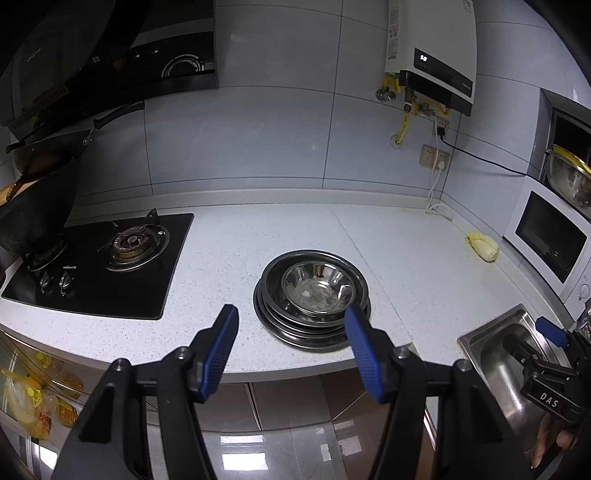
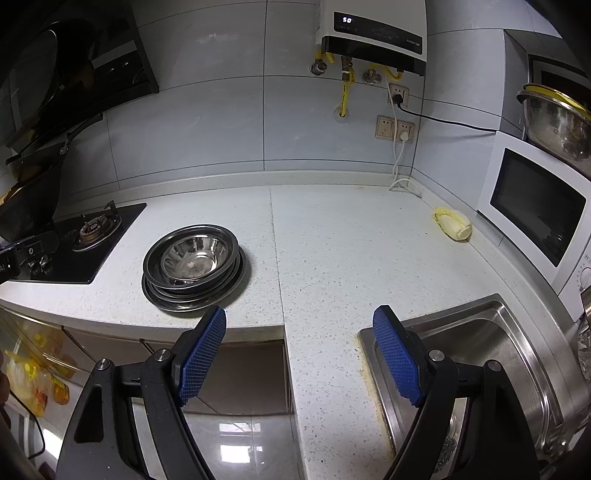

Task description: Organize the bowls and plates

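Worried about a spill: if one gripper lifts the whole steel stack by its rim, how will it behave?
The stack of steel plates looks rigid but polished, so probably slippery. The plates sit slightly offset, so they may slide apart. The bowl rests loose on top and could tip.

"DAS" on right gripper; "50" on water heater.

The left gripper points forward and downward, its two blue-padded fingers spread wide apart with nothing between them, the black arms splaying out toward 7 and 5 o'clock in its own wrist view. The right gripper is angled down likewise, jaws wide and empty, its blue pads facing each other across the gap. In the left wrist view the right gripper shows at 4 o'clock, a hand gripping it from below.
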A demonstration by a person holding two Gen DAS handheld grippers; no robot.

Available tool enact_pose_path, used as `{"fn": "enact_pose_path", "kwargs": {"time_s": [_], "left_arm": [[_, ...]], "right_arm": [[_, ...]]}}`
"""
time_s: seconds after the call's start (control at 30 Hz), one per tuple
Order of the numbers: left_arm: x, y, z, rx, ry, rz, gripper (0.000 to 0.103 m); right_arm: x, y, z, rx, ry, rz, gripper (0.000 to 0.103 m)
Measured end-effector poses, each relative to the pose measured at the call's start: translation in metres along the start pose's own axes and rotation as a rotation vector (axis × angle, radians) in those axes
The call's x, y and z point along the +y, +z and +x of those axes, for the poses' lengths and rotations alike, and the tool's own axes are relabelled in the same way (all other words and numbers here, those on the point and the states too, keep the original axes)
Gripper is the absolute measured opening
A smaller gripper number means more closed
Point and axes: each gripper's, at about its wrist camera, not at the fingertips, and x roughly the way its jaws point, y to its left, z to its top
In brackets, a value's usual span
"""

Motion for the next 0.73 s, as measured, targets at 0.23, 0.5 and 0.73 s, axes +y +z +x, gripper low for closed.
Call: {"fn": "enact_pose_path", "kwargs": {"time_s": [0.23, 0.5, 0.73], "left_arm": [[0.001, 0.003, 0.002, -0.006, -0.008, -0.001, 0.058], [0.002, 0.005, 0.005, -0.011, -0.006, -0.002, 0.058], [0.001, 0.007, 0.01, -0.008, 0.011, 0.007, 0.058]], "right_arm": [[0.0, 0.0, 0.002, 0.003, 0.003, 0.0, 0.078], [0.002, 0.002, 0.007, 0.0, 0.01, -0.019, 0.078], [0.005, 0.005, 0.011, -0.001, 0.014, -0.025, 0.078]]}}
